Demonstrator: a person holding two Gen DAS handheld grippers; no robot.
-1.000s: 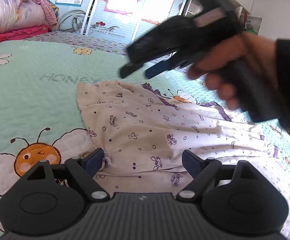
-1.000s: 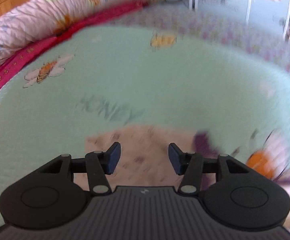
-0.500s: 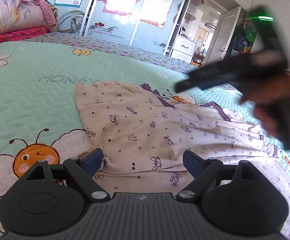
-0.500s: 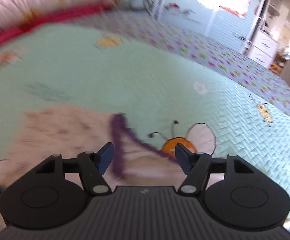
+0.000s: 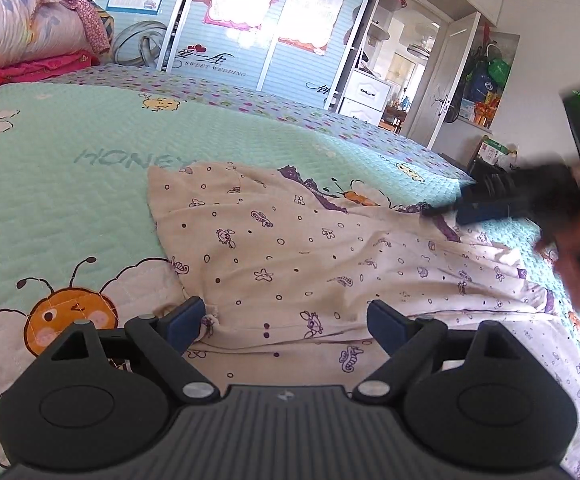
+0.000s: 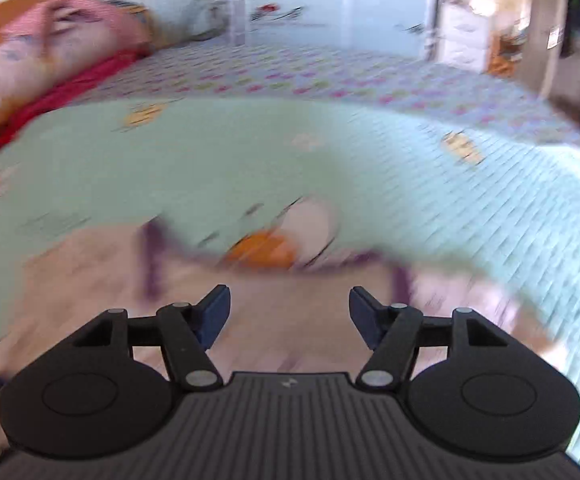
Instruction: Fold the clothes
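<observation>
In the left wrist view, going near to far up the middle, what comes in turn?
Left gripper, jaws apart → cream printed garment → green bee quilt → purple heart-print border → blue wardrobe doors.

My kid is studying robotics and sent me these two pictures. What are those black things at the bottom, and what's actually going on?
No robot here: a person holds a two-finger gripper in each hand, each carrying a wide-angle camera looking along its fingers. One picture comes from the left gripper, the other from the right gripper. Both are open and hold nothing. A cream garment with small purple prints lies spread on a green bee-patterned bedspread, waiting to be folded. The left view also shows the right gripper, blurred, by the garment's far edge.
</observation>
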